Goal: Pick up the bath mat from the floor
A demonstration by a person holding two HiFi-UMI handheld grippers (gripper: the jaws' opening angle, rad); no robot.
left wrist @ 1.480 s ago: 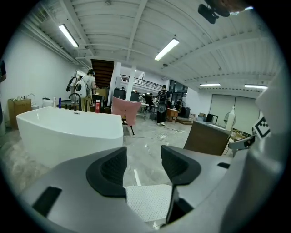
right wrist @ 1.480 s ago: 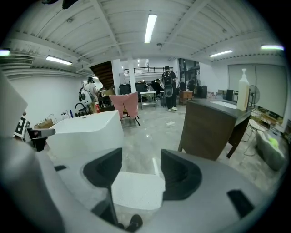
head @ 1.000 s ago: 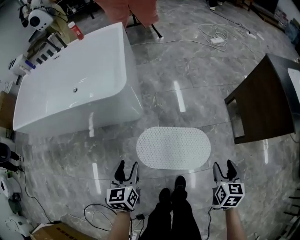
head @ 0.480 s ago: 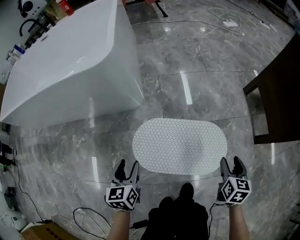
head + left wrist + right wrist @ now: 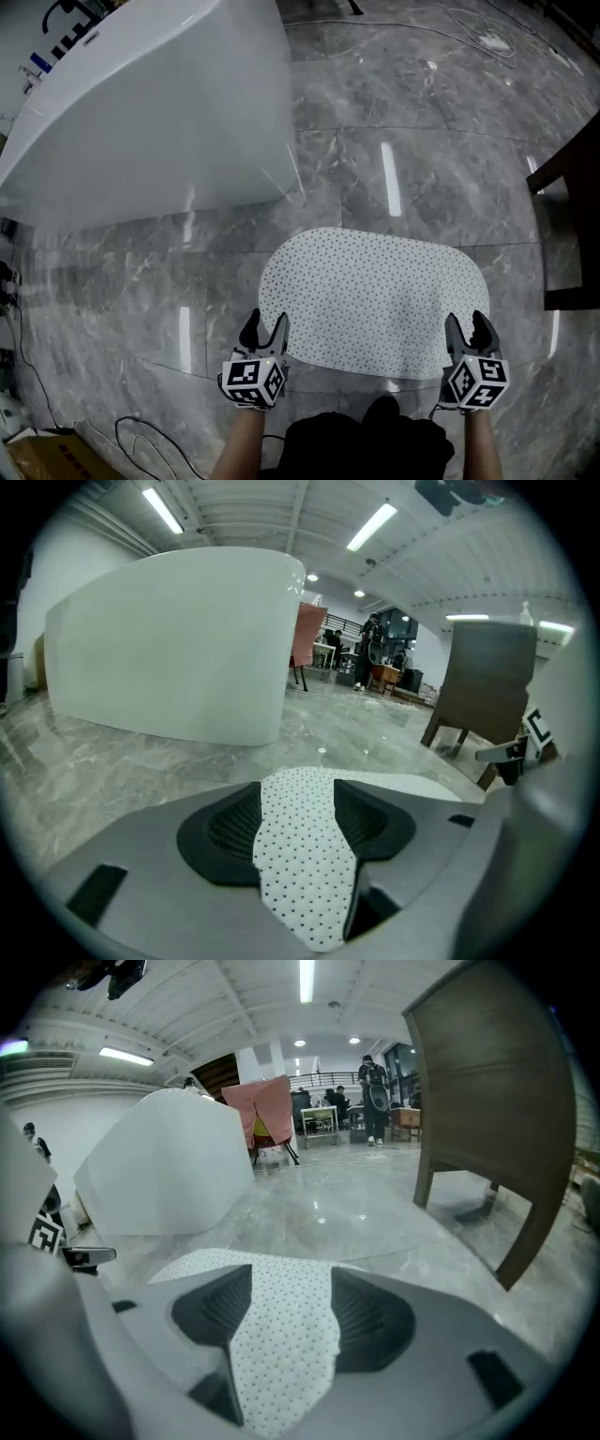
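A white oval bath mat (image 5: 375, 295) dotted with small holes lies flat on the grey marble floor. My left gripper (image 5: 264, 330) hovers at the mat's near left corner, jaws apart. In the left gripper view the mat (image 5: 300, 855) shows in the gap between the two dark pads (image 5: 230, 832), untouched by them. My right gripper (image 5: 467, 328) stands at the near right corner, also open. The right gripper view has the mat (image 5: 281, 1344) running between its pads (image 5: 370, 1321) with room on both sides.
A large white bathtub (image 5: 141, 103) stands to the far left of the mat. A dark wooden cabinet (image 5: 577, 187) is at the right edge. Cables lie on the floor at the near left (image 5: 141, 436) and the far right (image 5: 487, 37). The person's dark legs (image 5: 375, 441) are between the grippers.
The view has moved forward and down, so the mat looks larger and nearer. Both grippers, earlier short of the mat, now reach its near edge at the two corners.
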